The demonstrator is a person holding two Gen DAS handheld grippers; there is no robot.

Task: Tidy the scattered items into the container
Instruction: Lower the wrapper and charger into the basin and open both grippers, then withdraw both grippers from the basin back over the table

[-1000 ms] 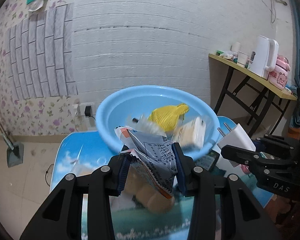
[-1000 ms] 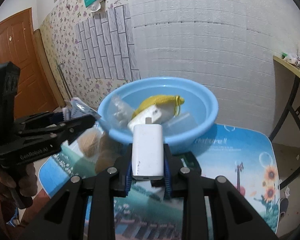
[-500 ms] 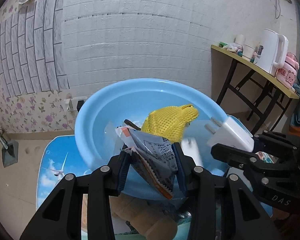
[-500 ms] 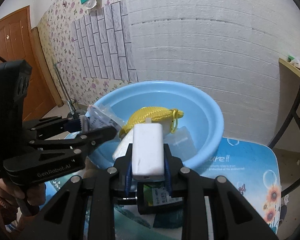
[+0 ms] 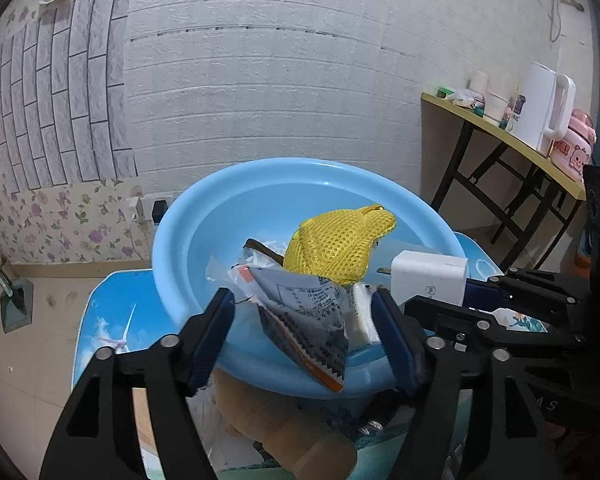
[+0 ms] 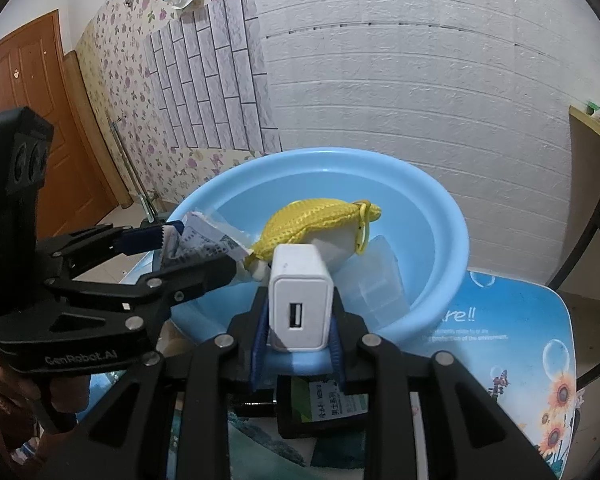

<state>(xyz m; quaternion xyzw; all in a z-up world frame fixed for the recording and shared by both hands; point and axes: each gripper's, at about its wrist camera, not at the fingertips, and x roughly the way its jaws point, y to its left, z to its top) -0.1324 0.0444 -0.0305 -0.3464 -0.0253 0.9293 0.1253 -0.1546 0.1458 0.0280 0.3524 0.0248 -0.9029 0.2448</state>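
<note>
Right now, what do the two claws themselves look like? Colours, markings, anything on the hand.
Both claws are matte black skeletal frames with triangular cut-outs and silver screw heads. The fingers carry blue ribbed pads. The left claw reads "GenRobot.AI" in white on its side; its body has a black box with round lens-like openings. A reddish knit sleeve shows at the hand. The right claw looks the same; no cables visible.

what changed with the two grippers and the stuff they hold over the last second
Both grippers moved forward over the blue basin. The left gripper opened, its blue pads now apart from the snack packet, which hangs over the near rim. The right gripper stayed shut on the white charger. The yellow mesh pouch stayed in the basin.
</note>
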